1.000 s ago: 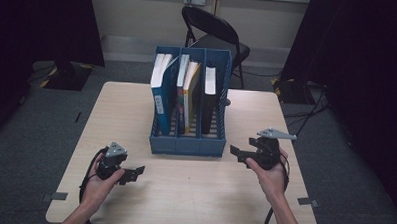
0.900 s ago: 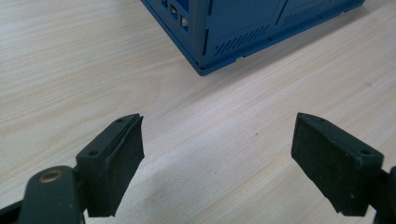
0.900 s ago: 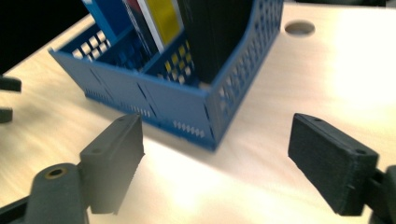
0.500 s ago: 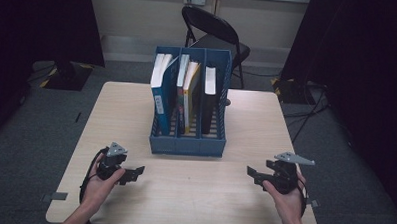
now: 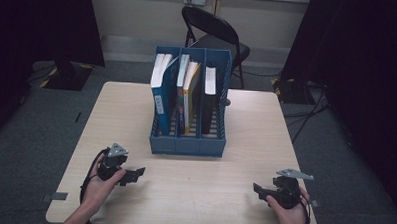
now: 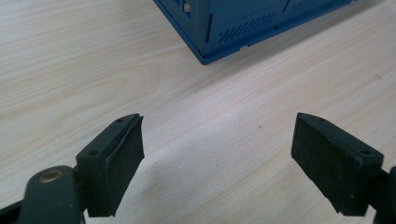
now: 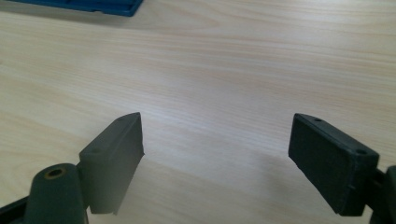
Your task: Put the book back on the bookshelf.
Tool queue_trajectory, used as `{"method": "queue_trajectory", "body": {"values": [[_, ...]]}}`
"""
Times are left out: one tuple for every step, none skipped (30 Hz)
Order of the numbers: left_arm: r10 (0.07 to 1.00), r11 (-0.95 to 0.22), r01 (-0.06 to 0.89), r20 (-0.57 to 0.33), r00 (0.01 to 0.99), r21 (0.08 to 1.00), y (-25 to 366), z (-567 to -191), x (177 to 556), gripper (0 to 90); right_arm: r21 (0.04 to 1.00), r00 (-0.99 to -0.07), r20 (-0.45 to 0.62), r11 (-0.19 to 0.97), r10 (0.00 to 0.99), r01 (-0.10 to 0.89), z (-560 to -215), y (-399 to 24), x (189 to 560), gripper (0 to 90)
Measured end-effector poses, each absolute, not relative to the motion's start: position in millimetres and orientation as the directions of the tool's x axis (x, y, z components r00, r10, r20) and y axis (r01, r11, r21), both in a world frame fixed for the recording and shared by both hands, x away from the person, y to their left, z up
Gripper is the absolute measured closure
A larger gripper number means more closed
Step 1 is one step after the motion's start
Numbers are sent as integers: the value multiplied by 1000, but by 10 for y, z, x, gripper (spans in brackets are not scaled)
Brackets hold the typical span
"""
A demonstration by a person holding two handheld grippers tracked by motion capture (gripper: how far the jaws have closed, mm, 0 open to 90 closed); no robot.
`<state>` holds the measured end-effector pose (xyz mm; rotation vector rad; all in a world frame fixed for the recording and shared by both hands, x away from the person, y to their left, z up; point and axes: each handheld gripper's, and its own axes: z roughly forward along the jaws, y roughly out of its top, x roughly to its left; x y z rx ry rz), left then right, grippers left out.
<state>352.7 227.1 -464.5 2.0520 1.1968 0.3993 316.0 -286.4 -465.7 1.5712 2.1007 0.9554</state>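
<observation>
Down at the table's [image 5: 136, 110] near edge, left gripper [image 5: 137, 173] and right gripper [image 5: 257, 188] both gaping, empty; best approaching the blue file rack [image 5: 188, 141] level, squared to a book [image 5: 160, 85] spine.

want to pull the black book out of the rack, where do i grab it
Grip the black book by its top edge, coming straight down from above with jaws across its thickness. It stands upright in the right slot of the blue rack, whose walls cover its lower sides, so just the top is free.
</observation>
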Motion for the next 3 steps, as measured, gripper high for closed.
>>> {"method": "queue_trajectory", "body": {"values": [[846,-310,628,-95,525,714,2274,-4644,3525,167,688,-325,128,152,937,709,-4667,-2872,3166,167],[844,-300,632,-110,525,714,2276,-4645,3525,166,686,-326,134,150,936,712,-4673,-2877,3169,167],[843,-301,635,-112,525,712,2283,-4653,3530,166,685,-323,130,151,937,713,-4675,-2876,3169,167]]}}
